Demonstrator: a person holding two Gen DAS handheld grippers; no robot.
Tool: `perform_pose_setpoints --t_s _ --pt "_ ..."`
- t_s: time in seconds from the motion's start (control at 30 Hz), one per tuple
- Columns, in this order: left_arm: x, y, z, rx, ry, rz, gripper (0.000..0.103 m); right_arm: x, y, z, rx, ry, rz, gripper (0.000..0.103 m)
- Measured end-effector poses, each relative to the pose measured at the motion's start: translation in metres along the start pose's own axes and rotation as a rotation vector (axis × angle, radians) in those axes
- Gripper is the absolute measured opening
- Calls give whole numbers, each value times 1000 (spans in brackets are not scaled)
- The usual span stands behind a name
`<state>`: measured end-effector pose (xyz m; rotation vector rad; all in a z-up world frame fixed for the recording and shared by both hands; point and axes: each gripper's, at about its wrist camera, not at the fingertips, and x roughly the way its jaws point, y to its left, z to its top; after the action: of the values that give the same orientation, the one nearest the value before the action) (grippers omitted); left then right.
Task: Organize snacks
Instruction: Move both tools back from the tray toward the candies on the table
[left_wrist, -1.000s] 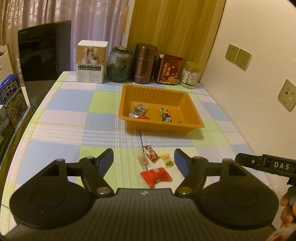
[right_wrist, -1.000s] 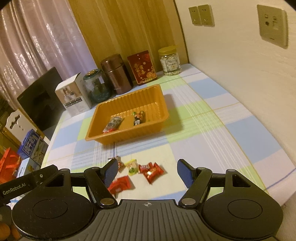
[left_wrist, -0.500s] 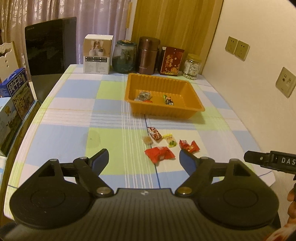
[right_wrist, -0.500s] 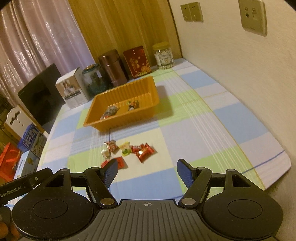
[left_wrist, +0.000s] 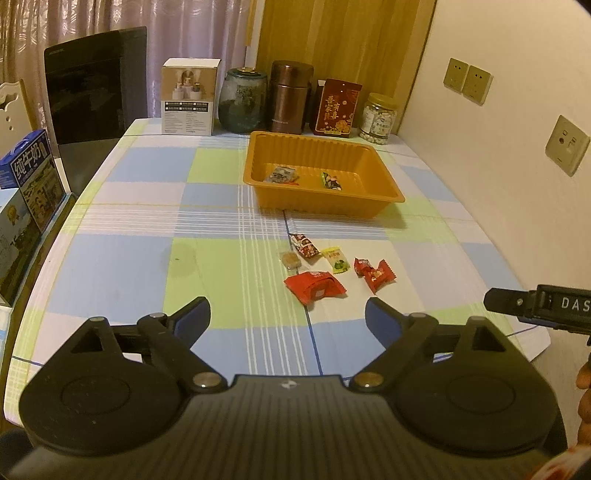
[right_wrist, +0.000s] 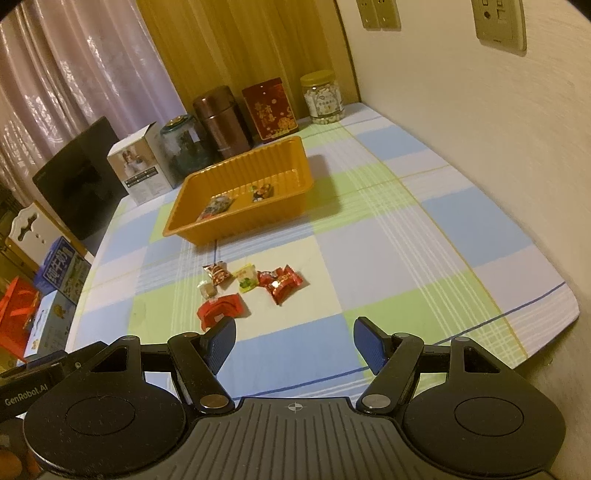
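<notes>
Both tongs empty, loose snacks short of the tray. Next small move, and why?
Probably ease the left tongs, jaws opening and empty, forward and down over the big red packet. It is the nearest loose snack, lying almost centred ahead of them, while the orange tray holds only a few pieces.

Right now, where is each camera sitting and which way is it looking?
Left wrist: on the left claw, looking down the checked table at the orange tray; its opening blue fingers and a bit of hand show.
Right wrist: on the right claw, looking the same way from nearer the wall; empty open fingers show.
Both see the tray and loose candies.
</notes>
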<state>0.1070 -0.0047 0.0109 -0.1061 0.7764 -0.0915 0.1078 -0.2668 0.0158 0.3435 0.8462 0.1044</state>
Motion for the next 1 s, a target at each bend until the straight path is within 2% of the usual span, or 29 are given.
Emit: perform_pose_setpoints --t_s 0.63,1.0 --pt "24 -3 -3 36 34 -45 91 15 -14 3 34 12 -29 71" --pt "63 -2 -2 116 19 -37 91 44 -25 5 61 44 -44 71"
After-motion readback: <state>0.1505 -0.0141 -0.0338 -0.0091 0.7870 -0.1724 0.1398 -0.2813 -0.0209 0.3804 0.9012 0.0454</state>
